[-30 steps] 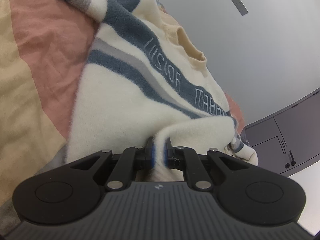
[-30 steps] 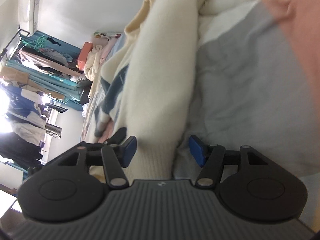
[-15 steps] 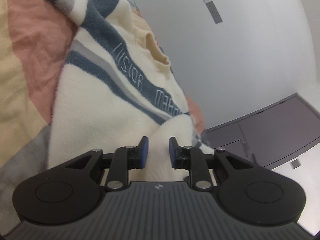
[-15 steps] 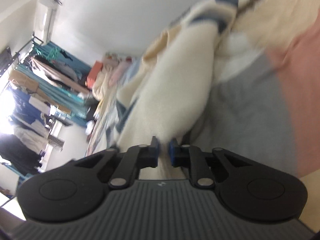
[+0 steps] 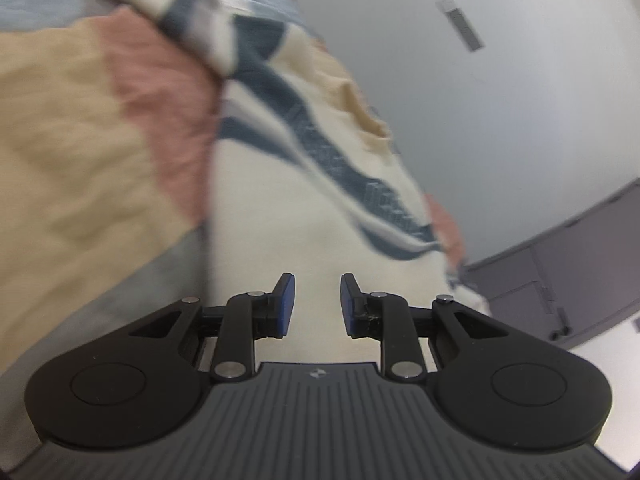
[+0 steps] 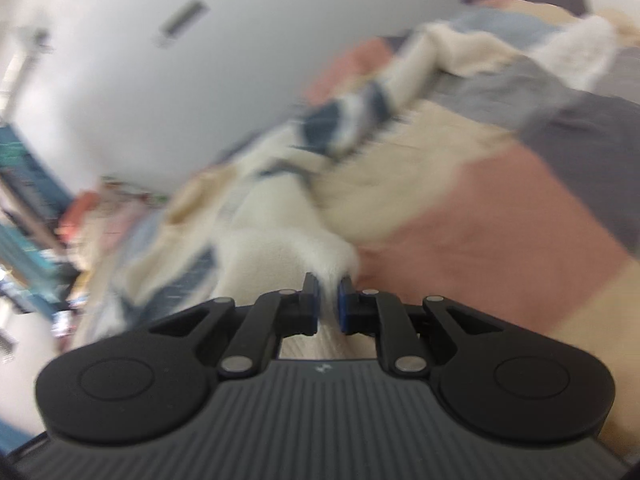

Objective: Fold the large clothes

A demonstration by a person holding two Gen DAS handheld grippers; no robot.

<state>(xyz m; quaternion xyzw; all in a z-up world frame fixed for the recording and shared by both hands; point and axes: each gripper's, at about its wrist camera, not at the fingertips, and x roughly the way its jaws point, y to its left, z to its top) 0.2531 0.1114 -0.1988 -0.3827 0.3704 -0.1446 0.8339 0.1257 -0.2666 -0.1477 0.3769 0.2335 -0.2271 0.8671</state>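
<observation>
A cream sweater (image 5: pixel 280 208) with navy and grey stripes and a lettered band lies spread on a patchwork bedspread (image 5: pixel 80 140). My left gripper (image 5: pixel 316 304) hovers over its lower part; the jaws are opening and the blue pads (image 5: pixel 285 300) press on nothing, with cream fabric showing through the gap beneath them. In the right wrist view my right gripper (image 6: pixel 328 300) is shut on a fluffy cream end of the sweater (image 6: pixel 288 240), probably a sleeve, which trails away across the bedspread (image 6: pixel 480 220). This view is blurred.
A pale wall rises behind the bed, with a grey cabinet (image 5: pixel 560 272) at the right. Hanging clothes and piled items (image 6: pixel 24 200) fill the far left of the right wrist view. More cream fabric (image 6: pixel 560 52) lies at the bed's far side.
My left gripper let go of the sweater fold, opened and drew back. My right gripper shut on the cream end that lay between its jaws, then lifted and swung with it.
</observation>
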